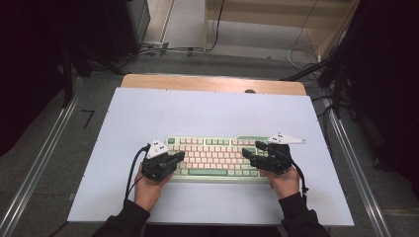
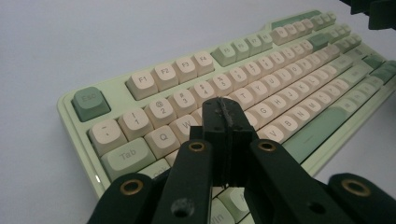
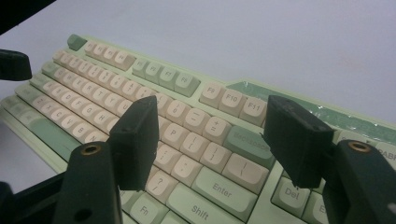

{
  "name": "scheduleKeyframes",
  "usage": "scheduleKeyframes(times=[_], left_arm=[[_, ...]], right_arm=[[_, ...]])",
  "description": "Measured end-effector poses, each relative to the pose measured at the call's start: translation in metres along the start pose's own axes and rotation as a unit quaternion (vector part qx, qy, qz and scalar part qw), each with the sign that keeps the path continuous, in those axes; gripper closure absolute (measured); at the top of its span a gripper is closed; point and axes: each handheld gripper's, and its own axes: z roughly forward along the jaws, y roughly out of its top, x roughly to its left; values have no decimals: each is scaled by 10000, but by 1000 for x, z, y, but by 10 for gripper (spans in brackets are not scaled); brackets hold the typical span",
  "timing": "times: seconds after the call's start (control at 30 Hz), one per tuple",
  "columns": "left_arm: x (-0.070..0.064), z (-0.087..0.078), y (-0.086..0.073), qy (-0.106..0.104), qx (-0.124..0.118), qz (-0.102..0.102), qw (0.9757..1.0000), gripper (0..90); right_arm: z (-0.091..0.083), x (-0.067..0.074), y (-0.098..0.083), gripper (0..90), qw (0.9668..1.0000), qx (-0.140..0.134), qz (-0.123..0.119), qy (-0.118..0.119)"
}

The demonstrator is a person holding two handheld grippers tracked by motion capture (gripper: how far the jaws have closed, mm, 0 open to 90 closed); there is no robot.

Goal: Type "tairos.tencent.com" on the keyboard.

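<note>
A: Two grippers over one keyboard (image 1: 212, 157), near the front edge of the white table (image 1: 148, 113). Long axis running left to right across the high view, one hand at each end.

B: And the jaws?

A: Left gripper (image 1: 179, 157) clenched tight, pads pressed face to face, nothing pinched between. Seen along its own camera as a single blunt black tip (image 2: 223, 116) poised just above the letter rows, somewhere near the E and R keys. Hard to tell whether touching a keycap or only hovering.

B: Right side?

A: Right gripper (image 1: 253, 154) released, jaws spread wide with nothing gripped. Left pad (image 3: 137, 140) over the punctuation keys, other pad (image 3: 294, 140) over the block past Backspace (image 3: 247, 138), Enter (image 3: 223, 187) lying between and below.

B: So which hand nearer to a keypress?

A: Probably the left. Closed tip pointing down and forward onto the letters, keys directly beneath and slightly ahead of it. Good for poking a single key, judging by the shape. Spread right jaws less suited, likely to straddle several caps.

B: Risk?

A: Tip wider than one cap's top, perhaps; a neighbouring key easily caught if lowered off centre.
</note>
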Motion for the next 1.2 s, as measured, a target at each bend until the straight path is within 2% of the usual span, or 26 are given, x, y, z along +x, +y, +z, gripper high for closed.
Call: scheduleKeyframes(times=[0.33, 1.2], left_arm=[[-1, 10, -1, 12, 197, 25, 9998, 900], [-1, 20, -1, 91, 364, 15, 9993, 900]], right_arm=[[3, 2, -1, 345, 10000, 38, -15, 4], [5, 3, -2, 349, 10000, 90, 0, 10]])
